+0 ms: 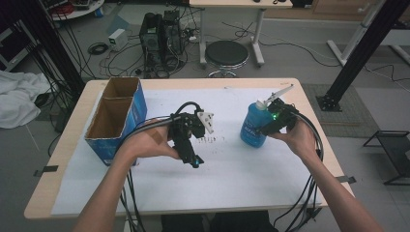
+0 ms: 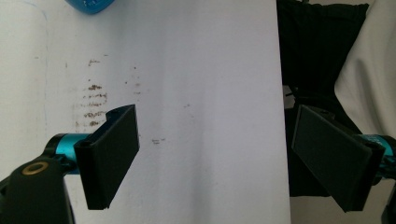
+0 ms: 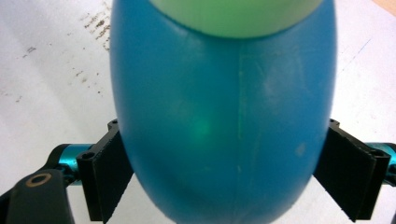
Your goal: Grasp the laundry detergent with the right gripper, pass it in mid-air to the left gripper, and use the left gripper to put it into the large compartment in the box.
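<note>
A blue bottle (image 1: 252, 128) with a white pump top (image 1: 276, 94) stands upright on the right side of the white sheet. My right gripper (image 1: 273, 121) is shut on its body, and in the right gripper view both black pads (image 3: 109, 172) press against the bottle's (image 3: 219, 84) sides. My left gripper (image 1: 189, 153) hovers over the middle of the sheet, held by the left hand, angled down toward the table's near edge. Its jaws (image 2: 214, 112) stand wide open with nothing between them. The bottle's base (image 2: 91, 4) shows at the top left of the left gripper view.
An open blue cardboard box (image 1: 118, 118) with two compartments stands at the left. A white sheet (image 1: 232, 169) covers the wooden table (image 1: 67, 145), with brown specks (image 1: 210, 140) near the middle. Cables trail off the near edge. A stool (image 1: 226, 53) stands beyond the table.
</note>
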Demonstrator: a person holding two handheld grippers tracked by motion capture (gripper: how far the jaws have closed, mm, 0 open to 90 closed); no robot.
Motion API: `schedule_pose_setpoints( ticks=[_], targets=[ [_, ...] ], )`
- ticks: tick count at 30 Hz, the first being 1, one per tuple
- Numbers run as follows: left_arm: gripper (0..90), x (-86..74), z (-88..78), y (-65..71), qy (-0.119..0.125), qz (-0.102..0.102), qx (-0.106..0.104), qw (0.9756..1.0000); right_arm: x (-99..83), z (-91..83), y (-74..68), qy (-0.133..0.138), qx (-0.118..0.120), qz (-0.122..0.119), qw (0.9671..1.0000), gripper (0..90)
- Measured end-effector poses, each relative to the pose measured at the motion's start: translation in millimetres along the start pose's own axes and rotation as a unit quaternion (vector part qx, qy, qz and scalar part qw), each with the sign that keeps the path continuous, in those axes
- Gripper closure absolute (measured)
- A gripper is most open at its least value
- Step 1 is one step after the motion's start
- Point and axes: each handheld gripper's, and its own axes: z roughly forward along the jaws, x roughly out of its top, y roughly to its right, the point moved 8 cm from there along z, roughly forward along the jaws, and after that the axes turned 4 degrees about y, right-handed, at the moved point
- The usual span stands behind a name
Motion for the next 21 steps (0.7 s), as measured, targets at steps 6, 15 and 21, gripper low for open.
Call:
schedule_pose_setpoints(
  ticks=[6,15,21],
  targets=[
    [14.9,0.4,0.6,0.0,0.002,-0.002,0.001,1.0,-0.8,3.9,-0.9,0.003,0.005,-0.001,1.0,12.5],
    [14.9,-0.1,0.2,-0.7,-0.004,0.005,0.0,1.0,0.2,1.8,-0.9,0.01,0.005,0.002,0.9999,18.8],
    [14.9,1.3,1.2,-0.4,0.003,0.004,0.003,1.0,-0.6,3.7,-2.3,0.001,0.004,0.001,1.0,18.9]
  ],
)
